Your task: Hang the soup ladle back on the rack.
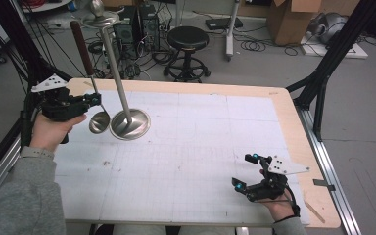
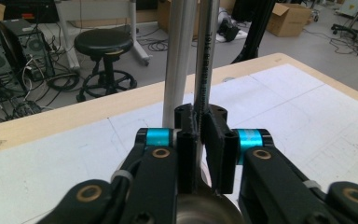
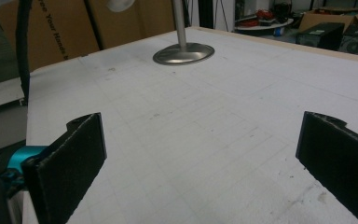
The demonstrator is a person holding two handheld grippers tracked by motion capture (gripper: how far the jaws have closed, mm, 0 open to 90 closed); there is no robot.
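A steel ladle [image 1: 99,122] with a brown handle stands nearly upright at the table's far left, its bowl low by the white mat. My left gripper [image 1: 92,99] is shut on its thin stem [image 2: 203,70], just above the bowl [image 2: 207,214]. Right beside it stands a metal rack [image 1: 129,124] with a round base, a tall pole [image 2: 179,56] and a knobbed top. The pole rises just behind my left jaws. My right gripper [image 1: 248,171] rests near the front right edge, open and holding nothing [image 3: 200,135]. Far ahead of it is the rack's base [image 3: 183,52].
The white gridded mat [image 1: 200,147] covers a wooden table with a bare rim [image 1: 293,127]. Beyond the far edge are a black stool [image 1: 188,39], computer towers [image 1: 137,24], cables and cardboard boxes [image 1: 293,19]. Black frame legs [image 1: 323,83] stand at both sides.
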